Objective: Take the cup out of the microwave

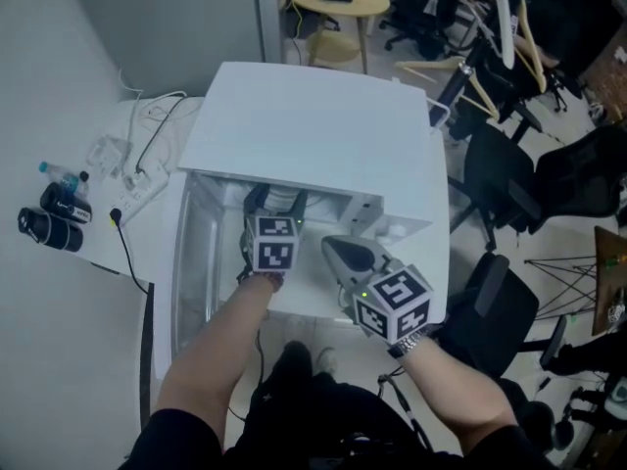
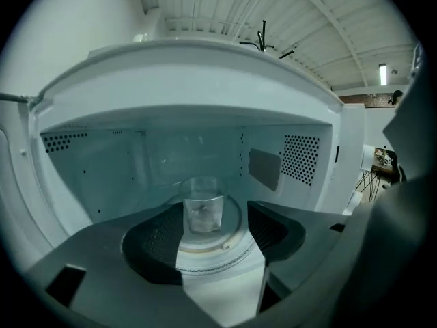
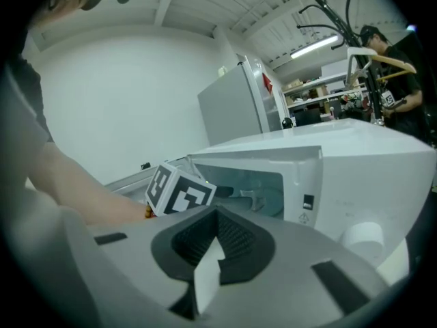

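Observation:
The white microwave stands with its door swung open to the left. Inside it, a clear glass cup stands upright on the round turntable. My left gripper reaches into the cavity mouth. In the left gripper view it is open, its dark pads on either side just short of the cup, not touching it. My right gripper hovers outside the front, right of the left one. Its jaws are shut with nothing held. The right gripper view shows the left gripper's marker cube at the opening.
A power strip with cables and dark bottles lie on the table left of the microwave. Office chairs and a coat rack crowd the right side. A grey fridge and a person stand in the background.

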The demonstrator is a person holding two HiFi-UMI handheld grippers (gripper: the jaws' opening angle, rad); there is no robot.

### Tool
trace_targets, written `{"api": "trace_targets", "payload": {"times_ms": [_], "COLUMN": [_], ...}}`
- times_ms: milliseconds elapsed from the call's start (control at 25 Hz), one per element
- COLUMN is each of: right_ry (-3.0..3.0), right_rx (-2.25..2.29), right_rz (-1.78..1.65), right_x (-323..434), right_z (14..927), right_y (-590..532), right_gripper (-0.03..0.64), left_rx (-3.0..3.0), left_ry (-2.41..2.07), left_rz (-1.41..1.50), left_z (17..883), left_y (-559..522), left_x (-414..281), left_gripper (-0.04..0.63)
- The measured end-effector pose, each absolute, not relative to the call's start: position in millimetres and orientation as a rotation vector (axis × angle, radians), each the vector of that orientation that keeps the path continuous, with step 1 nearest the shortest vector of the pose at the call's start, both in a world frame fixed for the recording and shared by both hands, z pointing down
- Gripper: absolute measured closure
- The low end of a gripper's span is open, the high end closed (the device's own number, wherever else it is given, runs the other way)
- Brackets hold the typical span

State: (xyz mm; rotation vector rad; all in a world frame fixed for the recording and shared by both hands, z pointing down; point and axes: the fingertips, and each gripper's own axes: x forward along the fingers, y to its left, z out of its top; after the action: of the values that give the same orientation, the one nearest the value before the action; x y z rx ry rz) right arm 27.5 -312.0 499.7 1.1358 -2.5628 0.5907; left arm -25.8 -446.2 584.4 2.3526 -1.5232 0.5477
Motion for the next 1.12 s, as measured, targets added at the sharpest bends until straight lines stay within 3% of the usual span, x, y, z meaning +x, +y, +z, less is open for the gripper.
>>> {"api": "trace_targets", "payload": {"times_ms": [520, 1120], "right_ry": [-2.549, -2.527], "right_rx": [1.139, 1.138], "right_rz": [0.647, 0.694], "right_x": [25, 28], "right_z": [515, 530], "right_y": [-330, -328], "right_gripper": [0.594, 0.594], "left_rx": [2.324, 2.314], "left_ry": [-1.533, -1.540], "left_rz": [0.550, 0.506], "left_z": [612, 616], "left_y": [-483, -504], "left_x": [-23, -18], "left_gripper": [0.264, 0.265]}}
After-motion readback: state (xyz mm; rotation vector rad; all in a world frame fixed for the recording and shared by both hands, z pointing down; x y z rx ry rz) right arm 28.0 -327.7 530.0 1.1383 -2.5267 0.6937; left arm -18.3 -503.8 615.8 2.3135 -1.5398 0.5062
